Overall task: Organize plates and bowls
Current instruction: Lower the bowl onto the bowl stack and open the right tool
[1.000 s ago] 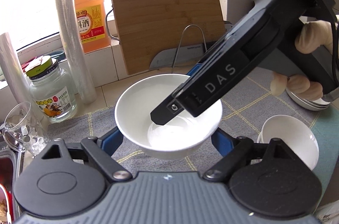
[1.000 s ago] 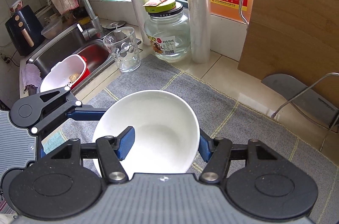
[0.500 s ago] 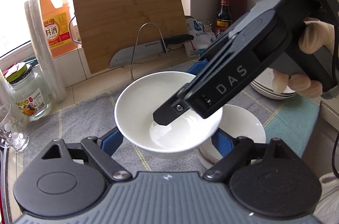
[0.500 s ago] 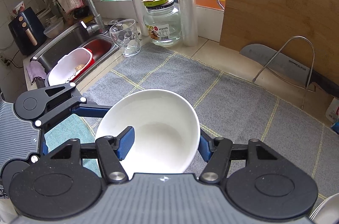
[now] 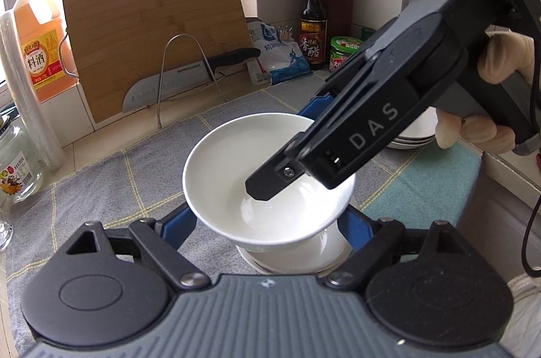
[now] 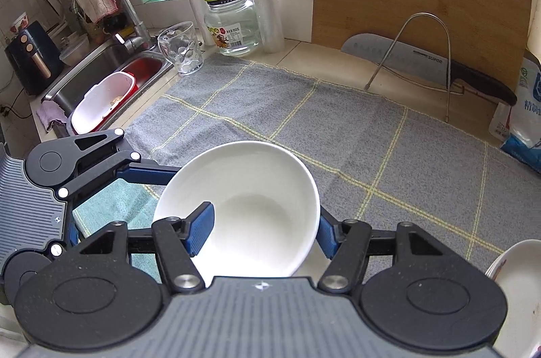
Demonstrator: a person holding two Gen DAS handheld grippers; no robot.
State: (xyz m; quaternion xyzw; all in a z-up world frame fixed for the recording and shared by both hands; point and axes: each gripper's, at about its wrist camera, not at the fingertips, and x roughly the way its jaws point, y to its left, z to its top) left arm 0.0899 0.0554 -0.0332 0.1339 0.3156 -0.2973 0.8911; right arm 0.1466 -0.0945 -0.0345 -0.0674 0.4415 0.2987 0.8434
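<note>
Bowl (image 5: 223, 168) has travelled. It is off the cloth (image 6: 338, 138), carried between both grippers, and a second later it sits in the same spot relative to each wrist camera while the whole backdrop has slid.

- Biggest change: the board (image 5: 152, 29) has moved from straight ahead of the left gripper (image 5: 267, 222) to ahead-left. The jar (image 5: 17, 161) is now at the far left edge. A corner with bottles and a knife block has come in ahead-right.
- Second bowl (image 5: 304, 256): a second ago it lay off to the right of the left gripper. Now it is directly beneath the carried bowl, just in front of the left gripper's body. I cannot tell whether there is a gap or contact between the two.
- Plates (image 6: 517, 273) have appeared at the lower right of the right gripper (image 6: 263, 229).
- Right gripper is clenched on the bowl's wall, one blue pad inside the rim and one outside. That grip is unchanged.
- Left gripper's jaws stand wide, one on each side of the bowl's lower flanks, same as before. I cannot tell whether the pads press or just flank it.

Meaning: the carry looks about finished and the bowl is lined up for nesting. What is likely left is to lower it squarely into the second bowl, then let go. The risk is a tilted set-down, since the right grip is on one wall only.
</note>
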